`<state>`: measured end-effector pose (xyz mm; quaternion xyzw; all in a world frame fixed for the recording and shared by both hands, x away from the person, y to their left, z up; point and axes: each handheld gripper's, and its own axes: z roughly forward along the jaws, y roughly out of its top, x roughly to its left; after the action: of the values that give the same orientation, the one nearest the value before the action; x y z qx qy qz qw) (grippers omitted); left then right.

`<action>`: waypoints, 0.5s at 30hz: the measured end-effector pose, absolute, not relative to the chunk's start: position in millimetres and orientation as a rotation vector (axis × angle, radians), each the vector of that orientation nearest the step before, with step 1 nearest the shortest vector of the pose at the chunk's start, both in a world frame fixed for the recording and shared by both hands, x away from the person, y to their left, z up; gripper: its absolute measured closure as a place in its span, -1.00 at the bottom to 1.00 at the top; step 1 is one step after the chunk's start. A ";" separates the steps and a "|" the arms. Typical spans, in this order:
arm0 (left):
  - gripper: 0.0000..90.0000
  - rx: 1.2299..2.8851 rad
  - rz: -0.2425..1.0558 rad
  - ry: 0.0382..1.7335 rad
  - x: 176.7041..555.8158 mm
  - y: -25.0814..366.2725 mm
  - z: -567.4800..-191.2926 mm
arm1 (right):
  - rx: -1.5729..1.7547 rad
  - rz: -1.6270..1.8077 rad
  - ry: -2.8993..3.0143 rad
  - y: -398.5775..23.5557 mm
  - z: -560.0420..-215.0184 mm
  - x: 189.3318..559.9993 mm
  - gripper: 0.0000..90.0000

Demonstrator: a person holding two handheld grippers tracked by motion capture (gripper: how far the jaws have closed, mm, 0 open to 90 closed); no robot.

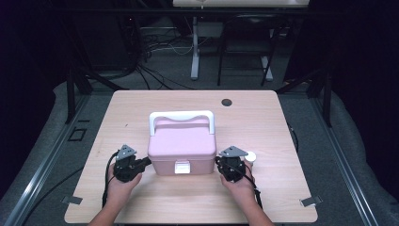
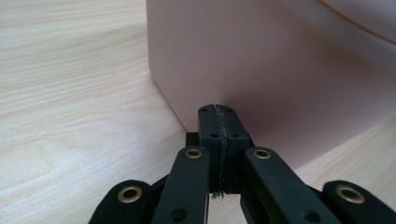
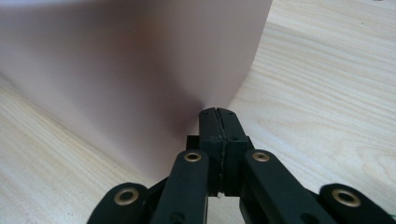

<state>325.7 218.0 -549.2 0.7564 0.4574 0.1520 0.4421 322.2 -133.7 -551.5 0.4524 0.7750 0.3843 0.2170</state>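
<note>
- The pink box (image 1: 182, 145), lid down and white handle (image 1: 181, 117) up, sits mid-table (image 1: 263, 117).
- Both tongs closed and empty: left gripper (image 2: 218, 112) and right gripper (image 3: 218, 113) press its opposite sides.
- Likely steadying or shifting it; next needs even pressure from both.

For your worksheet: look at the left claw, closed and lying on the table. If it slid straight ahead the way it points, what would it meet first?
The left claw would meet the side wall of the pink box almost at once, low down near the box's corner. Its closed tip looks almost touching the wall already, though real contact can't be confirmed.
</note>
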 end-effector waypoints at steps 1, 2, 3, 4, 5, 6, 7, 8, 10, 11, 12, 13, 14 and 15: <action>1.00 1.877 0.375 1.135 324.9 217.7 -549.0 | 1.253 1.065 2.147 -133.7 -551.5 322.2 1.00; 1.00 1.883 0.374 1.130 323.7 218.0 -548.9 | 1.257 1.063 2.156 -134.6 -550.9 320.9 1.00; 1.00 1.886 0.370 1.130 323.1 218.0 -548.6 | 1.257 1.064 2.159 -134.9 -550.8 320.2 1.00; 1.00 1.886 0.370 1.130 323.1 218.0 -548.6 | 1.257 1.064 2.159 -134.9 -550.8 320.2 1.00; 1.00 1.885 0.367 1.131 322.5 218.0 -548.6 | 1.252 1.063 2.161 -135.1 -550.7 319.4 1.00; 1.00 1.883 0.367 1.130 321.3 218.0 -548.8 | 1.241 1.059 2.164 -135.3 -550.6 317.8 1.00; 1.00 1.883 0.367 1.130 321.3 218.0 -548.8 | 1.241 1.059 2.164 -135.3 -550.6 317.8 1.00; 1.00 1.883 0.362 1.129 319.8 218.2 -548.6 | 1.242 1.057 2.170 -134.9 -550.2 315.5 1.00; 1.00 1.889 0.358 1.128 318.8 218.4 -548.3 | 1.238 1.050 2.173 -135.2 -549.9 314.6 1.00; 1.00 1.890 0.355 1.126 317.4 218.7 -548.2 | 1.236 1.050 2.170 -134.8 -549.9 312.6 1.00; 1.00 1.890 0.355 1.126 317.4 218.7 -548.2 | 1.236 1.050 2.170 -134.8 -549.9 312.6 1.00; 1.00 1.892 0.349 1.125 316.6 219.0 -548.1 | 1.230 1.046 2.173 -134.9 -549.7 311.5 1.00; 1.00 1.889 0.351 1.125 315.7 218.8 -548.2 | 1.230 1.047 2.169 -134.4 -549.9 310.6 1.00; 1.00 1.895 0.349 1.123 314.4 219.4 -547.9 | 1.225 1.042 2.176 -134.3 -549.4 308.8 1.00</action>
<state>314.4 219.4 -547.9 0.7629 0.4523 0.1404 0.4401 308.8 -134.3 -549.4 0.4421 0.7851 0.3759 0.2162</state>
